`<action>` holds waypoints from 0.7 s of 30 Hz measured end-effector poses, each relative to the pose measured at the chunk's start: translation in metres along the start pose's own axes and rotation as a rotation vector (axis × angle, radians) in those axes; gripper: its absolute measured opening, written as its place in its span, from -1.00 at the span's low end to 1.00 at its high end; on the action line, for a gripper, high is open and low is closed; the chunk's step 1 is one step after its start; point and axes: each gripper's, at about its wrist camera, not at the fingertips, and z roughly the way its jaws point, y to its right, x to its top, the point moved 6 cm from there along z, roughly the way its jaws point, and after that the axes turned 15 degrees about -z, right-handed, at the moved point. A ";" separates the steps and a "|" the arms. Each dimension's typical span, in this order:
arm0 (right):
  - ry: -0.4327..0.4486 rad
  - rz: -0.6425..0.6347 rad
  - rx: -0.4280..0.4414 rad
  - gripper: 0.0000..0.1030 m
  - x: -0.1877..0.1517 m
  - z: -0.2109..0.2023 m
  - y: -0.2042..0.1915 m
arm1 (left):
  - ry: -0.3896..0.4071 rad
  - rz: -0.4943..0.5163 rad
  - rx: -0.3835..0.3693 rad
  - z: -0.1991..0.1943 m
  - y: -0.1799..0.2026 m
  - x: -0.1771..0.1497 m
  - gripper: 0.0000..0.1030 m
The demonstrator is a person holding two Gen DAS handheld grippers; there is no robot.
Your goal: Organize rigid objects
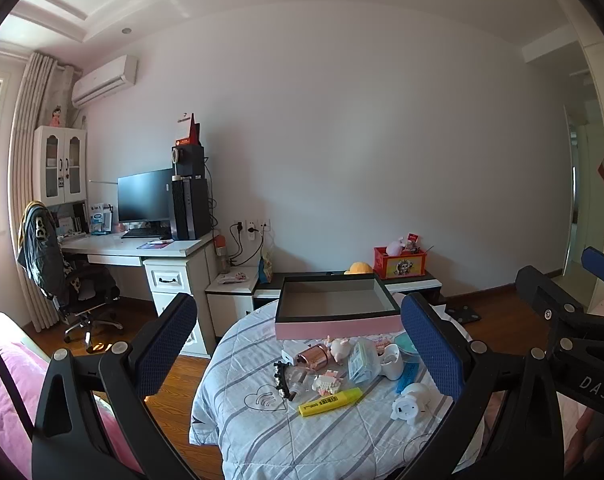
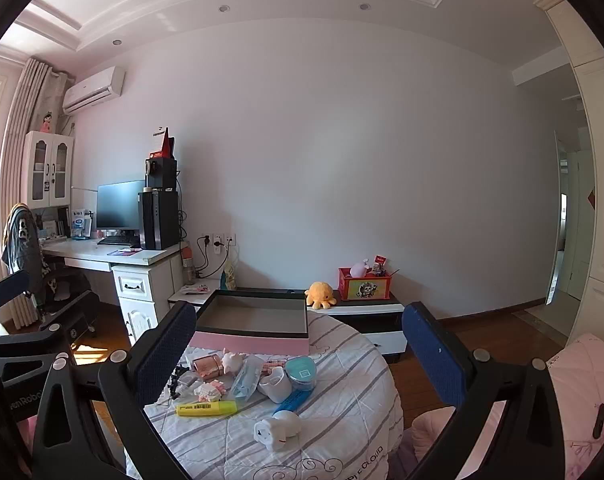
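Note:
A pile of small objects lies on a round table with a striped cover [image 1: 262, 432] [image 2: 342, 412]: a yellow highlighter [image 1: 330, 401] [image 2: 206, 408], a white pig-shaped toy [image 1: 411, 403] [image 2: 277, 430], a white cup [image 1: 392, 361] [image 2: 275, 385], a rose-gold cylinder [image 1: 314, 356] [image 2: 207, 365], a black hair clip [image 1: 282, 380]. Behind them stands an open pink box [image 1: 336, 308] [image 2: 254, 326], empty inside. My left gripper [image 1: 298, 344] is open above the pile. My right gripper [image 2: 298, 350] is open too and holds nothing.
A white desk with monitor and computer tower [image 1: 158, 216] stands at left, with an office chair [image 1: 62, 276]. A low cabinet with a red crate [image 1: 400, 266] and an orange plush [image 2: 320, 294] is behind the table. Pink bedding [image 1: 6, 392] lies at left.

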 end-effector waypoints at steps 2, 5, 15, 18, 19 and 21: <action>-0.001 -0.001 -0.001 1.00 0.000 0.000 -0.001 | -0.001 0.001 -0.002 0.000 0.000 0.000 1.00; -0.003 -0.002 0.002 1.00 -0.001 0.001 -0.001 | 0.000 0.002 -0.002 0.000 0.001 -0.001 1.00; -0.004 -0.005 0.002 1.00 0.000 -0.001 -0.002 | 0.004 -0.006 0.004 0.000 0.000 -0.003 1.00; -0.003 -0.005 0.003 1.00 0.001 -0.002 -0.002 | 0.004 -0.006 0.005 0.000 0.001 -0.003 1.00; -0.004 -0.007 0.002 1.00 0.001 -0.003 -0.003 | 0.004 -0.005 0.003 0.000 0.001 -0.003 1.00; -0.004 -0.007 0.004 1.00 0.001 -0.003 -0.003 | 0.006 -0.009 0.003 0.000 0.001 -0.002 1.00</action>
